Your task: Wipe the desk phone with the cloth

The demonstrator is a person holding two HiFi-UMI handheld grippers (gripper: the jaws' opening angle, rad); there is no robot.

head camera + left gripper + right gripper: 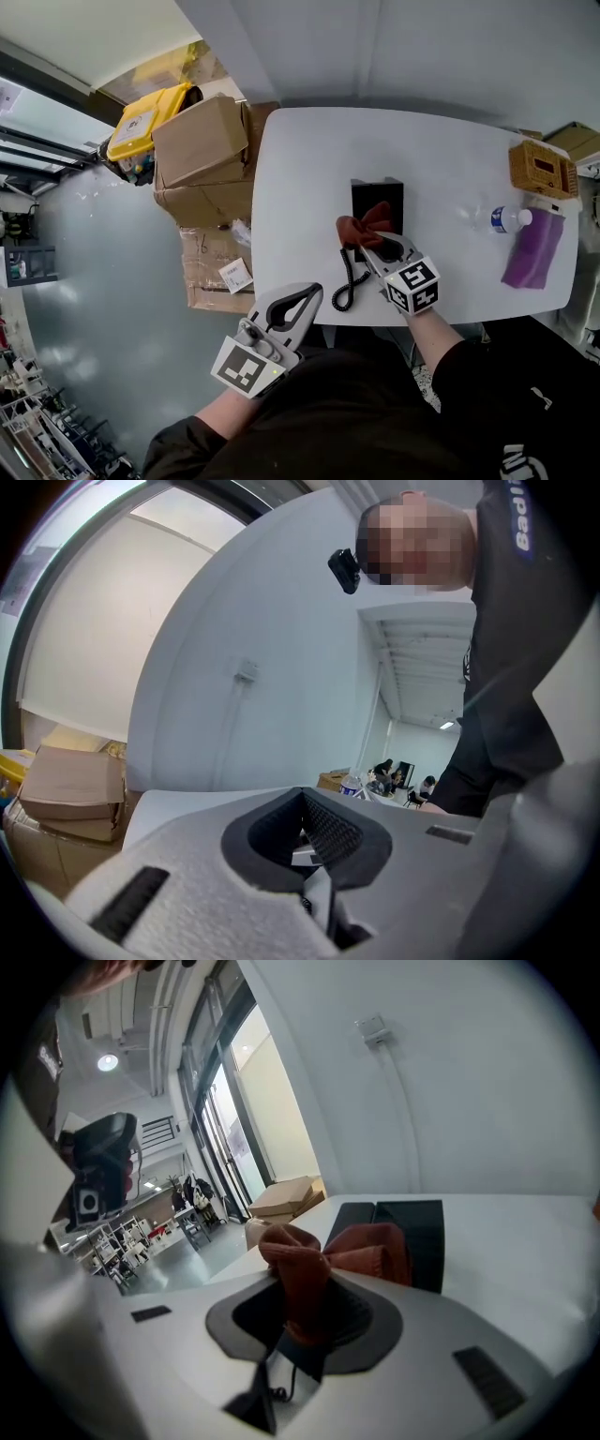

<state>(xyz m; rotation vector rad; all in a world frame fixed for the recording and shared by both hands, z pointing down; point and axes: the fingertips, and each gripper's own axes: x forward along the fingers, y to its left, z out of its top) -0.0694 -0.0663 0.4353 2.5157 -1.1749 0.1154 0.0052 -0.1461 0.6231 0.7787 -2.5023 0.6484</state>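
The right gripper (375,246) has its jaws closed on the red-brown cloth (363,228) – in the right gripper view the cloth (307,1274) is pinched between the two dark pads and bunches up above them. The cloth is over the near-left corner of the black desk phone (378,200), which lies around the middle of the white table (300,169). I cannot tell whether the cloth presses on the phone. A coiled black cord (348,281) runs from the phone to the near edge of the table.

The left gripper (302,302) is at the near-left edge of the table, apart from the phone; its jaws are together with nothing between them. Far to the right are a water bottle (507,219) and a purple cloth (534,249).
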